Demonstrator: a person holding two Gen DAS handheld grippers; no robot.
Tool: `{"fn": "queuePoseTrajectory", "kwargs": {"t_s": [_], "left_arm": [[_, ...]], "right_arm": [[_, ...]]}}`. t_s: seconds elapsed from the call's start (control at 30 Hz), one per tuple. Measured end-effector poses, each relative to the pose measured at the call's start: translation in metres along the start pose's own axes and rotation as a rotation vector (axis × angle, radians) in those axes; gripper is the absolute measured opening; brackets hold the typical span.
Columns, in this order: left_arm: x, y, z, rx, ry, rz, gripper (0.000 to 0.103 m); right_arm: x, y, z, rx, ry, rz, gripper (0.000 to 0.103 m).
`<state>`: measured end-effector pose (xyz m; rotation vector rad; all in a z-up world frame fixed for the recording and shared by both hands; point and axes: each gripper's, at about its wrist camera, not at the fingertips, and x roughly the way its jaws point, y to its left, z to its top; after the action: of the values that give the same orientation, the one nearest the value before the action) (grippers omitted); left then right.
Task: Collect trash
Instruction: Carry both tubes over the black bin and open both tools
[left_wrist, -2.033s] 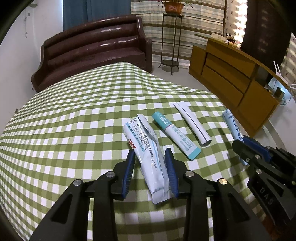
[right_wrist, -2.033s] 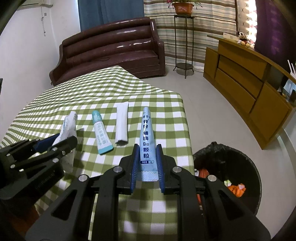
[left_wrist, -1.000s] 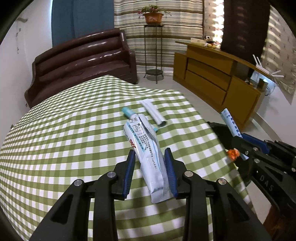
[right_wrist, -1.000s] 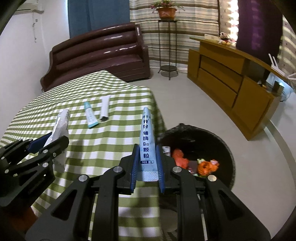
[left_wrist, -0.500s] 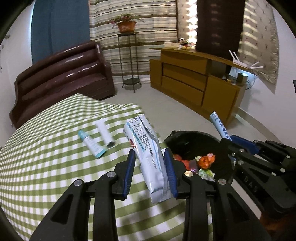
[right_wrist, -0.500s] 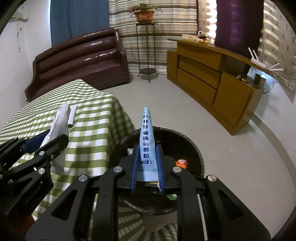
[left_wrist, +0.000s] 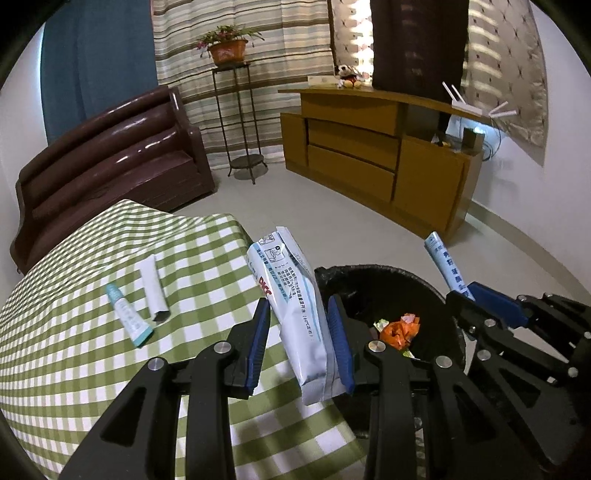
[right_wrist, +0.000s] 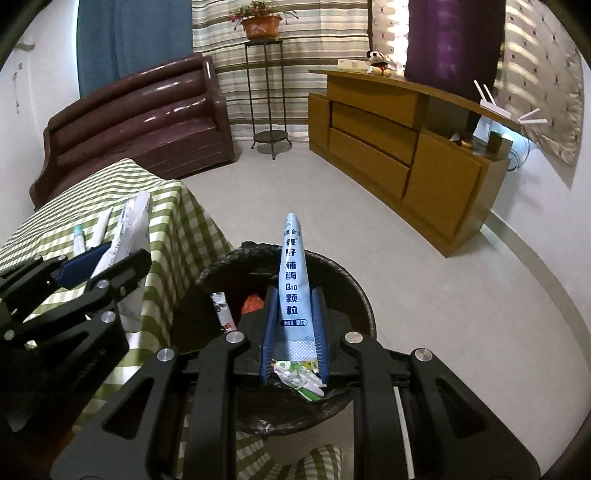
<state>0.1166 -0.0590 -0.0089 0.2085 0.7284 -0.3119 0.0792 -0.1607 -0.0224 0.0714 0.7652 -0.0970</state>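
Grippers clamping sachets, left gripper white pouch, right gripper blue sachet (over bin)

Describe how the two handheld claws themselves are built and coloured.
Both the left claw and the right claw look alike: matte black angular plastic frames with triangular cut-outs, round silver bolt heads at the joints, and long blue ribbed pads lining the inner finger faces. No cables or sleeves show.

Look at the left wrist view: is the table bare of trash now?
No, a teal-capped tube and a white wrapper lie on the checked tablecloth.
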Motion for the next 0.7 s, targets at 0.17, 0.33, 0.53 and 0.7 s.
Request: {"fn": "queuePoseTrajectory", "kwargs": {"t_s": [0.17,0.33,0.53,0.7], "left_arm": [[0.009,-0.003,-0.002,0.013,0.027,-0.001,0.034],[0.016,-0.006,0.001,0.022,0.045,0.000,0.034],[0.018,-0.007,0.004,0.024,0.053,0.008,0.041],[0.018,-0.007,0.005,0.018,0.051,0.012,0.053]], "right_arm": [[0.008,-0.007,0.000,0.017,0.012,-0.003,0.018],[0.017,-0.012,0.001,0.027,0.022,-0.002,0.019],[0.027,-0.017,0.001,0.040,0.040,0.003,0.020],[0.029,-0.021,0.001,0.050,0.038,-0.002,0.030]]}}
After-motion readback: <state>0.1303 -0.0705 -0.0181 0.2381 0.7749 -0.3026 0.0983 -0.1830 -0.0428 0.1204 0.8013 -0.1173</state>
